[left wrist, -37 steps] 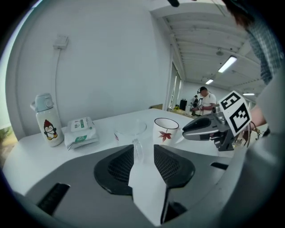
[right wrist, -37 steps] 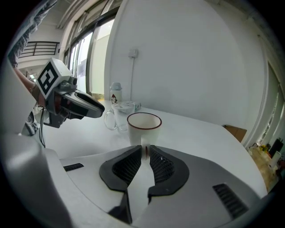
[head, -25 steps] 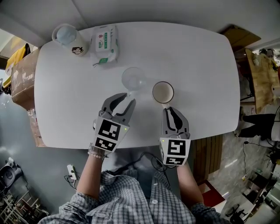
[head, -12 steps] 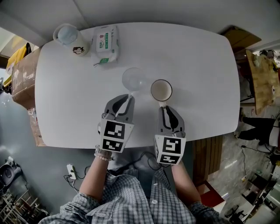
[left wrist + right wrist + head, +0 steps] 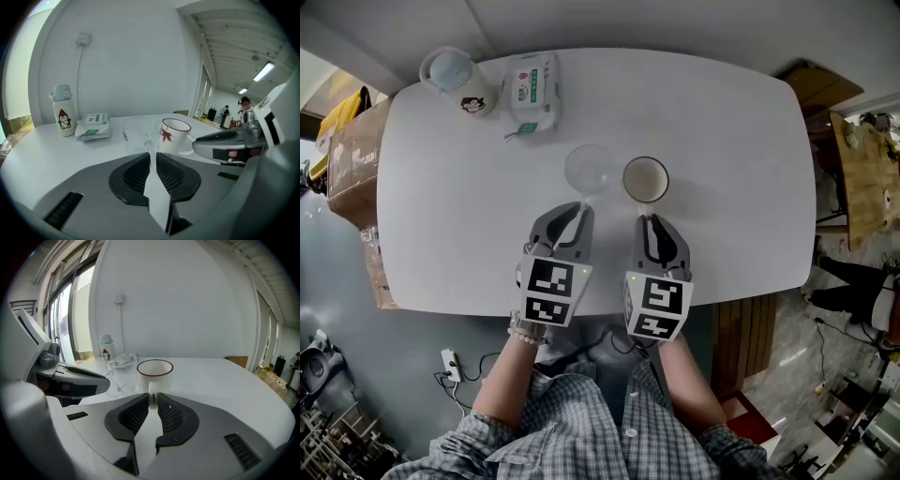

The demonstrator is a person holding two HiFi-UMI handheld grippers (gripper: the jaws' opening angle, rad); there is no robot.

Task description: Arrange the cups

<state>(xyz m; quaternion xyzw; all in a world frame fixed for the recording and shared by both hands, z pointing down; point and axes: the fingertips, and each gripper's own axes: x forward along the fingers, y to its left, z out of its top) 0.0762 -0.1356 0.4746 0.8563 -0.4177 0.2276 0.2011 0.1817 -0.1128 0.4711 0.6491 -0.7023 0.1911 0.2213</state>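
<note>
Two cups stand near the middle of a smooth, white counter (image 5: 741,159) with rounded corners, set against a plain pale wall (image 5: 140,61) that carries a socket (image 5: 84,37) and a cable. Off the counter's left edge sits a brown cardboard box (image 5: 352,159) on a grey floor. At the far left corner stands a white bottle (image 5: 455,77), upright and cylindrical, with a pale blue cap and a penguin printed on it. Just beside it lies a soft, crinkled pack of wipes (image 5: 532,94) with a green label. The left gripper (image 5: 577,211) has its dark, mesh-textured fingers (image 5: 133,178) closed on the thin handle of the glass cup (image 5: 588,169), a clear, straight-walled cup resting upright on the counter. Just right of it is the white mug (image 5: 645,179), glossy and round, with a dark red rim and a red leaf on its side; whether the two cups touch cannot be told. The right gripper (image 5: 649,223) pinches that mug's handle between its fingers (image 5: 129,418), with the mug upright on the counter. Each gripper has a grey plastic shell and a cube of black-and-white square markers. Below them shows the person's checked shirt (image 5: 581,431). To the right of the counter the room is cluttered with brown wooden pieces.
</note>
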